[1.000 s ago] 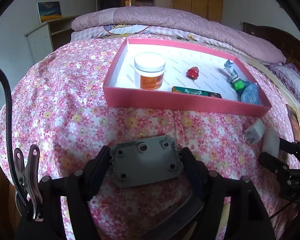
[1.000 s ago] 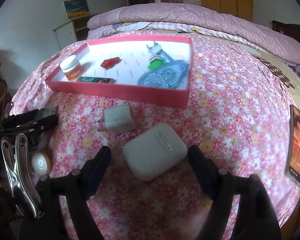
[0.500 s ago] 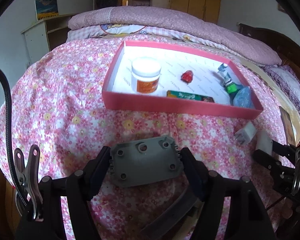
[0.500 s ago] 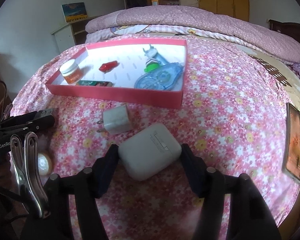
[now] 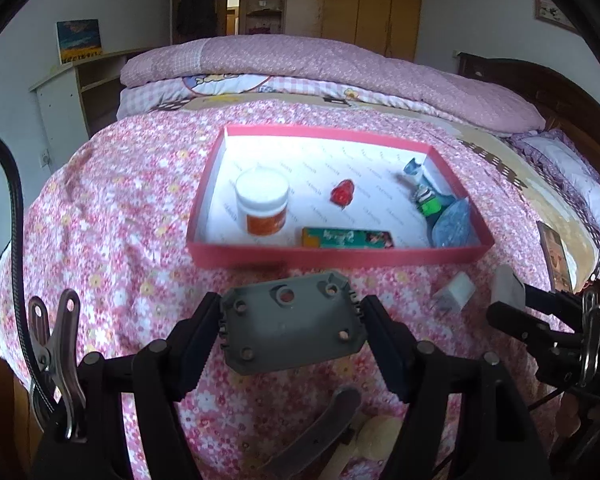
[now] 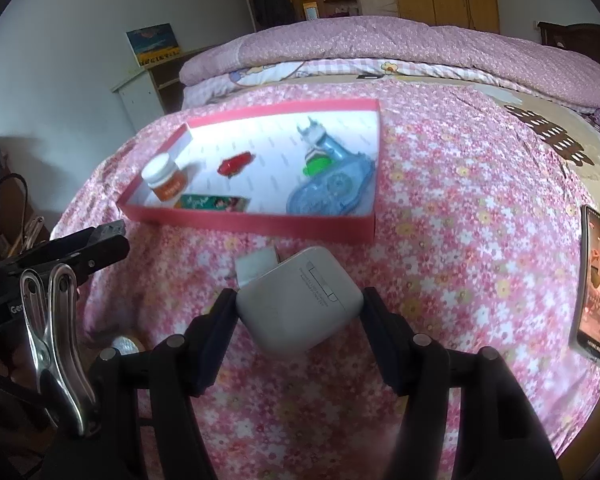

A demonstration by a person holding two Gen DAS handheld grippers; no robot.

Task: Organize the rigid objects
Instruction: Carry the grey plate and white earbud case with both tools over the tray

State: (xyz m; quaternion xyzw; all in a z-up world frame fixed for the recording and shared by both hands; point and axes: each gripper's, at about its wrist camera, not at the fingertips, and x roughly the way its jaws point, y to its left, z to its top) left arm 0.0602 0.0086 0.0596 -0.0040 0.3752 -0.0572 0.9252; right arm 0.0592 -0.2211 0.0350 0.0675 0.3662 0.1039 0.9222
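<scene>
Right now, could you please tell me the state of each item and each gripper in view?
left gripper: shut on grey plate
right gripper: shut on white case, lid closed
pink tray: open, on the bedspread
white jar: upright, capped, in the tray
green box: lying flat in the tray
white charger: loose on the bedspread
phone: screen lit

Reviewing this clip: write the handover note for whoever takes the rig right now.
Left tongs: shut on the grey plate, short of the pink tray.
Right tongs: shut on the white case, also short of the tray.
Already in the tray: jar, red piece, green box, blue tape dispenser.
On the bedspread: white charger, near the tray's front wall.
Left: place plate and case in the tray, then the charger.
</scene>
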